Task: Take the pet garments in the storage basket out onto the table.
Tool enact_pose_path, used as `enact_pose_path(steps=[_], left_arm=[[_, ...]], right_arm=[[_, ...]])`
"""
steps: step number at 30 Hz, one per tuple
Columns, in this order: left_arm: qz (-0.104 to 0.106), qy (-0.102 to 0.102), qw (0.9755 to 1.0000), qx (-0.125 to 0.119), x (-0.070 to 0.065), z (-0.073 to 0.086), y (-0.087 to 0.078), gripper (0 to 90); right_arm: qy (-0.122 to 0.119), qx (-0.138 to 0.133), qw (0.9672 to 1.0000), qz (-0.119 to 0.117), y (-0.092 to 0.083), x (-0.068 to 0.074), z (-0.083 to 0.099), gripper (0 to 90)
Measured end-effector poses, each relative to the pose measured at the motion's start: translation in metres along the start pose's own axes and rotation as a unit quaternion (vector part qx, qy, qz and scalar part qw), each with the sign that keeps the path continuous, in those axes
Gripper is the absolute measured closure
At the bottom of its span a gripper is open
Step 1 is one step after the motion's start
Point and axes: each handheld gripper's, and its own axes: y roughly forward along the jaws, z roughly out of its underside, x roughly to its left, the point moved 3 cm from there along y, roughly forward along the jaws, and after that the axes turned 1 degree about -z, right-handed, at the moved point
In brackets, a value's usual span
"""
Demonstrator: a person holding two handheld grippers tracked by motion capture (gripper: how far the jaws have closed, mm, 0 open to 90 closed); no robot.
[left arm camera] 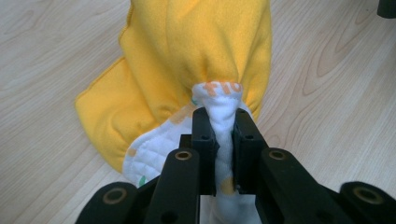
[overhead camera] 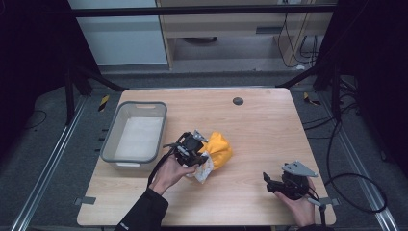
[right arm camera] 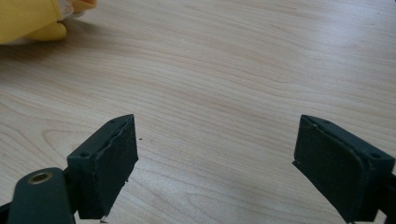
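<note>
Pinched between the pads of the left gripper [left arm camera: 220, 135] is a narrow fold of the white quilted lining of the yellow cloth [left arm camera: 187, 60], and in the left gripper view that bite looks thin: only a gathered ridge of fabric sits between the jaws, so a quick lift or a sideways tug could, I judge, let the fold slide out and drop the bundle back on the table [left arm camera: 42, 56]. How deep the fold runs into the jaws is hidden by the jaws themselves, and the cloth's far end is cut off at the top of the frame. From the right gripper view, the right gripper [right arm camera: 217, 163] has its jaws spread wide over bare wood, holding nothing, with just a corner of the cloth showing at the upper left; reaching across from there, it could snag the loose fabric unevenly. Seen from the high view, the cloth [overhead camera: 219, 147] lies bunched near the table's middle, just right of the grey bin [overhead camera: 109, 139] by the left edge, with the left gripper [overhead camera: 201, 159] on its near side and the right gripper [overhead camera: 272, 183] well apart near the front right corner. If the cloth is headed for the bin, trailing fabric might catch on its rim. Whether the bundle is folded or merely crumpled is hard to tell.
</note>
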Motion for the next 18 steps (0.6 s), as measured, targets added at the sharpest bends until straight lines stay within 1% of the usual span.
enact_pose_path(steps=[4,10,15,18], left_arm=[[0.004,0.002,1.0000,0.005,-0.002,0.003,0.007,81.0],[0.009,0.000,0.9999,0.005,-0.004,0.005,0.012,79.4],[0.012,-0.006,0.9999,0.009,-0.005,0.008,0.017,76.2],[0.013,-0.005,0.9998,0.010,-0.007,0.009,0.019,74.1]], right_arm=[[-0.001,0.000,1.0000,0.001,0.000,0.000,0.000,13.2],[-0.002,0.001,1.0000,0.001,0.000,0.000,0.000,13.2],[-0.005,0.000,1.0000,0.002,0.000,0.000,0.000,13.1],[-0.005,0.000,1.0000,0.002,0.001,-0.001,0.000,13.0]])
